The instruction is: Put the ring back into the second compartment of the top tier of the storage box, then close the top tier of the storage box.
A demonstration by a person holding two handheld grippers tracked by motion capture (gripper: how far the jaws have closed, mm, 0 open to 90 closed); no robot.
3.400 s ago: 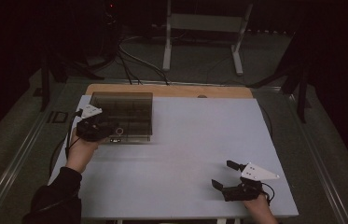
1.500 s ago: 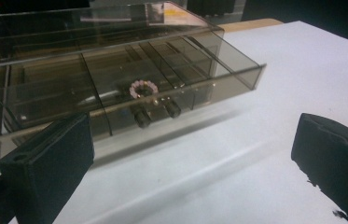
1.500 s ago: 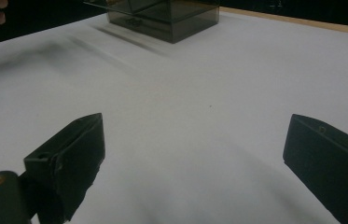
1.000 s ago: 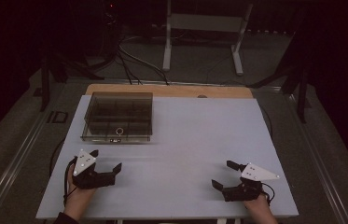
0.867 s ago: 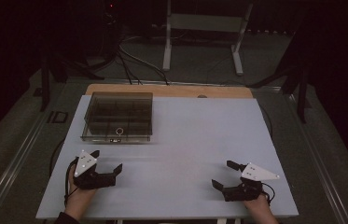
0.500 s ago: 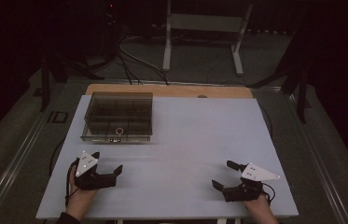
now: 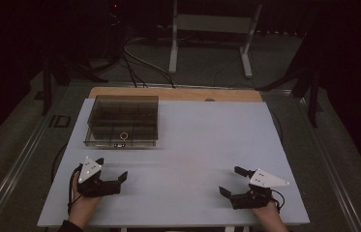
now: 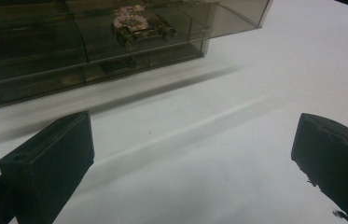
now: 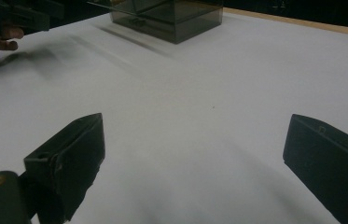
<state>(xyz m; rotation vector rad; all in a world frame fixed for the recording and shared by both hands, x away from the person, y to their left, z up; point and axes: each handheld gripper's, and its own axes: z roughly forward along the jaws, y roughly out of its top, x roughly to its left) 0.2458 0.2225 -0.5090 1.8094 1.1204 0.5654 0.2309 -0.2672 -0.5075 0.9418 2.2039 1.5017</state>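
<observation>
Resting at the near edge of the desk, we hold one pair of tongs in each hand. Our left tongs sit at the near left corner, grey plate on top, with the jaws spread wide and nothing between them; in the left gripper view the same tongs show bare white surface across the whole gap. Our right tongs sit at the near right corner, also spread wide with nothing in them, and the right gripper view confirms it: the tongs frame only desk top. The two hands are well apart, one at each side of the near edge.

The smoky transparent box stands on the far left part of the desk, well beyond our left tongs and apart from them. It is a low case with dividers making several compartments. From the left gripper view the box lies straight ahead of the jaws, its front wall facing us, and a small pale pink and metal trinket lies inside one of the compartments near the front; from above it shows as a small ring-like thing near the front middle of the box. In the right gripper view the box appears far off at the top, with our left hand at the upper left.
</observation>
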